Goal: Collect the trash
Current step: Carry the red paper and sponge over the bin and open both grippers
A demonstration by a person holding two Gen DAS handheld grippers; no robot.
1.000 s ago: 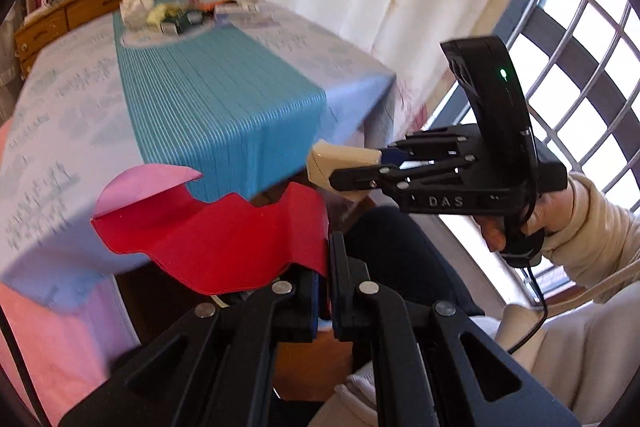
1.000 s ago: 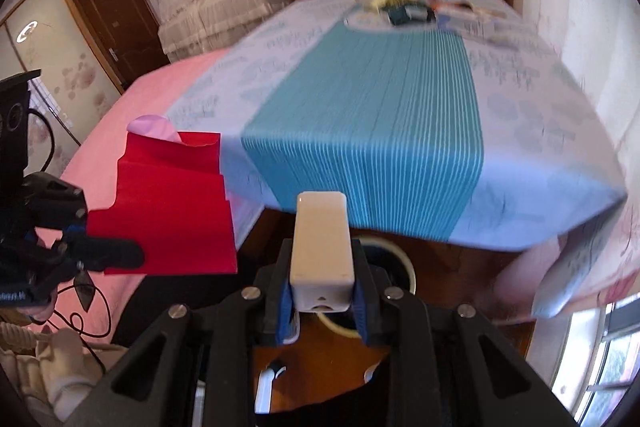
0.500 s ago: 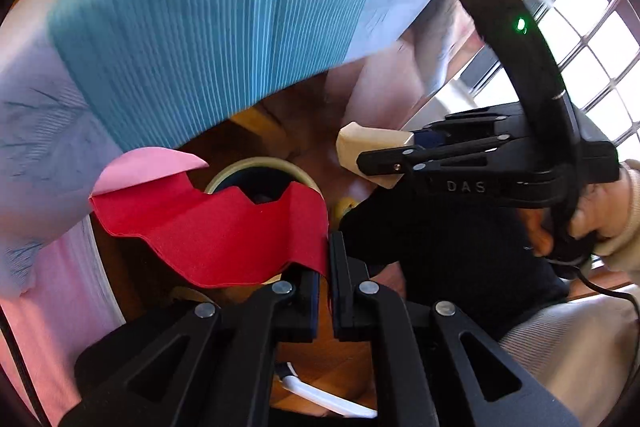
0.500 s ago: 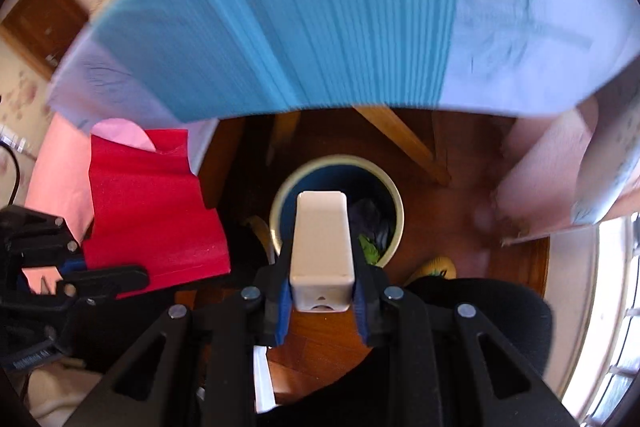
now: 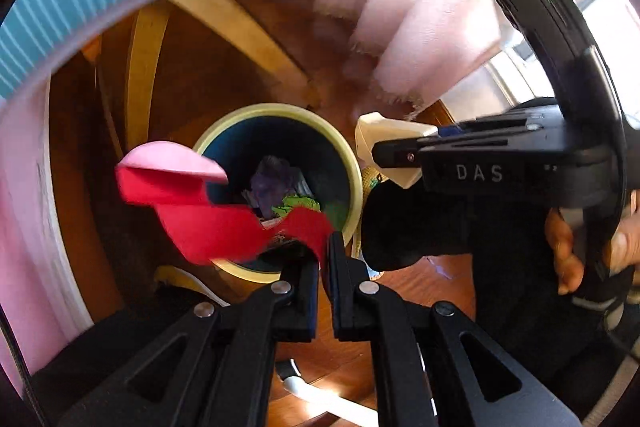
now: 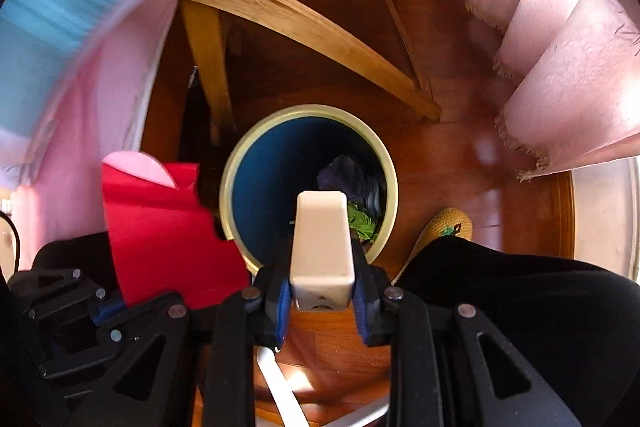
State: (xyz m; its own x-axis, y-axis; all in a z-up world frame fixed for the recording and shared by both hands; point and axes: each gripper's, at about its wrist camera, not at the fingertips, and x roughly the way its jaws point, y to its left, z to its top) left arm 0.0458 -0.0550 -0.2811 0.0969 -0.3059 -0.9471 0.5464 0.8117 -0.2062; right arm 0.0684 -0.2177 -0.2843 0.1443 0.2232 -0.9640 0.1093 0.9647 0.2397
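Crinkled red sheet (image 5: 224,223) and smooth cream block (image 6: 322,247) above round bin (image 6: 390,183)

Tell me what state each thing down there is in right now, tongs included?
Left tongs: shut on the red paper sheet.
Red paper sheet with pink underside: curled, held by one edge above the bin.
Right tongs: shut on the cream plastic block.
Cream plastic block: held over the bin.
Round blue bin with cream rim: upright, open, some trash inside.
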